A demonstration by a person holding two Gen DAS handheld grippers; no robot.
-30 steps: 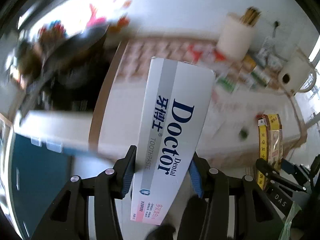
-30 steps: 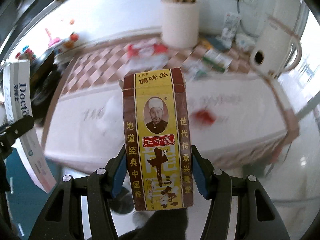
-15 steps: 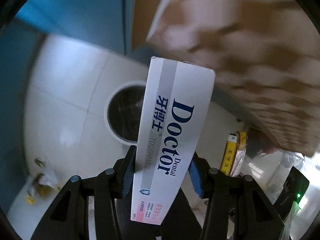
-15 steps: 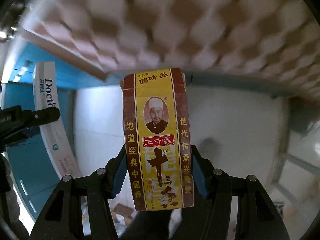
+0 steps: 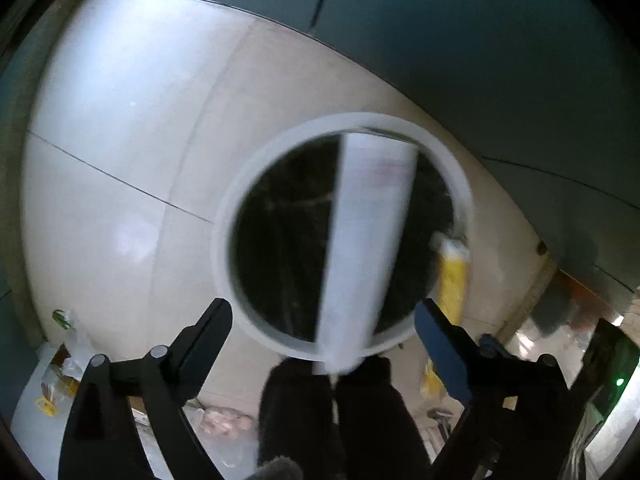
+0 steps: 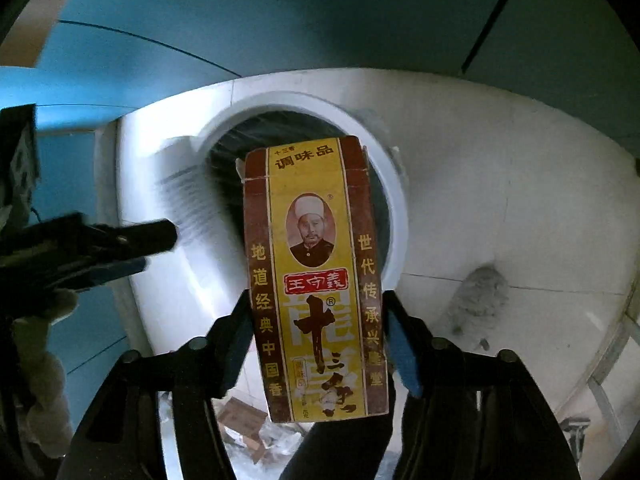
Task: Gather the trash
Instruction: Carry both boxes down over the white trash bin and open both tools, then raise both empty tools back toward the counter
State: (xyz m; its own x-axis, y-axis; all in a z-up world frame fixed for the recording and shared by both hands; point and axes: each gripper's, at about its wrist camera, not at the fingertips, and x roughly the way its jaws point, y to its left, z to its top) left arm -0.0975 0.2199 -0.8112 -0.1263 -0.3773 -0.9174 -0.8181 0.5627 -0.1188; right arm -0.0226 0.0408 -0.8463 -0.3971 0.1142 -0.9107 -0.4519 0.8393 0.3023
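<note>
**Left wrist view: box falls free above bin**

Left gripper stands wide, its jaws clear of the blurred white box, which is over the round bin mouth. At 3 o'clock of the bin, a yellow spice box. Litter lies at 8 o'clock. Right gripper clamps the spice box, blocking most of the bin opening.

Glossy printed cardboard spice box
</note>
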